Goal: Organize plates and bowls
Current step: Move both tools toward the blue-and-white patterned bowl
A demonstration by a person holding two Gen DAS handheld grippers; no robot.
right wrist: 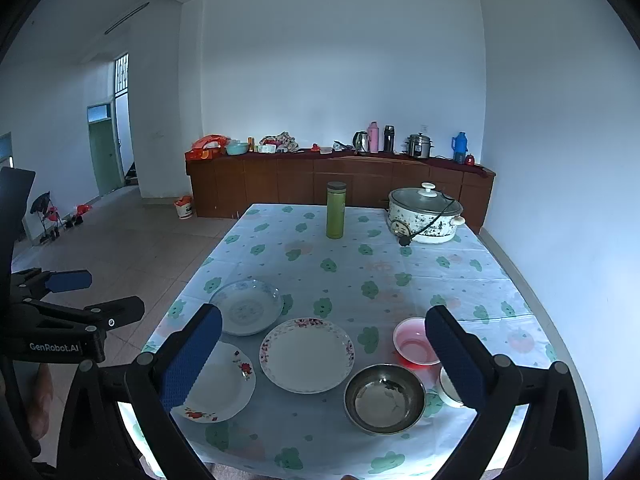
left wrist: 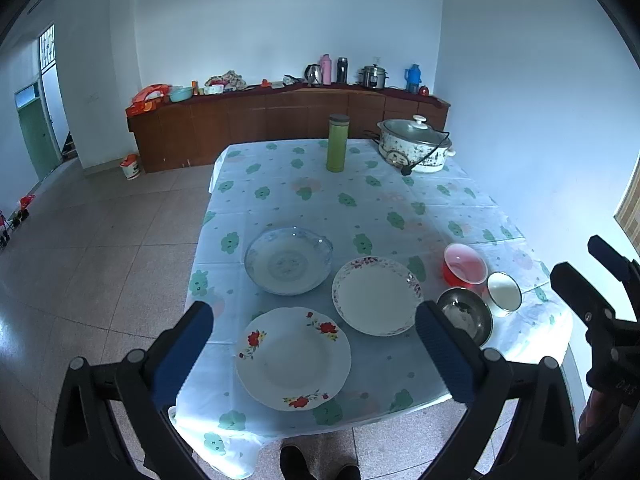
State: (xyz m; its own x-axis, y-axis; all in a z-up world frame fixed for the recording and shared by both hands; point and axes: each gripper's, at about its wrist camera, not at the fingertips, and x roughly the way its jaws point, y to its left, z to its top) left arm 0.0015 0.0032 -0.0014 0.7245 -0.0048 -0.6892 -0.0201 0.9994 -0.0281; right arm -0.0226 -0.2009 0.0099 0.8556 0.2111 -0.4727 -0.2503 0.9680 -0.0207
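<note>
Progress: nothing stacked yet | three plates and three bowls lie singly on tabletop point(right wrist: 460, 280), purple-rimmed plate point(right wrist: 307, 354) mid-group, steel bowl point(right wrist: 385, 398) just right | left gripper point(left wrist: 314, 354), right gripper point(right wrist: 324, 360) hover, jaws spread, seemingly empty | all sorting left

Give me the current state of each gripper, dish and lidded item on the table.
left gripper: open, empty
right gripper: open, empty
glass dish: empty, unstacked
purple-rimmed plate: empty, unstacked
red-flower plate: empty, unstacked
steel bowl: upright
red bowl: upright
white cup: upright
cooker: lidded
green flask: capped, upright
</note>
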